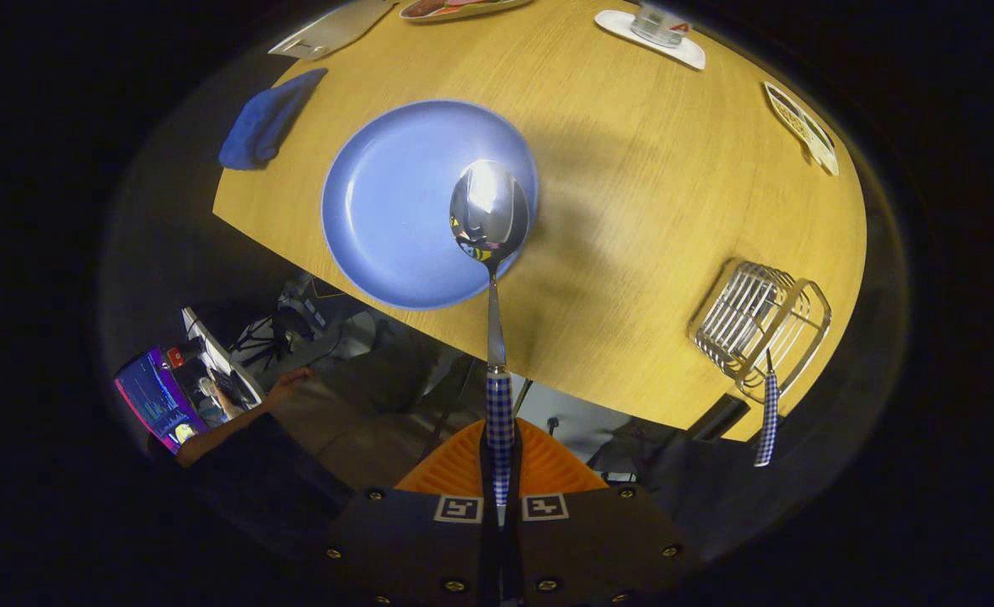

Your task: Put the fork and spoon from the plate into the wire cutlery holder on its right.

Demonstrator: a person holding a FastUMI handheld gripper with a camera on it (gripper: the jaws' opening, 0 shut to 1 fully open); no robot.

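**Spoon in grip, holder off to the right**

Gripper (501, 506) clenched on checked handle of shiny metal spoon (490, 211), long axis straight ahead, bowl hanging over round blue plate (378, 202). Silver wire cutlery holder (758, 324) sits right of plate near table edge, a checked-handled utensil (769, 417) already in it, likely the fork.

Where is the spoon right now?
In the gripper view the spoon is held by its checked handle in the gripper, bowl out ahead over the blue plate, left of the wire holder.
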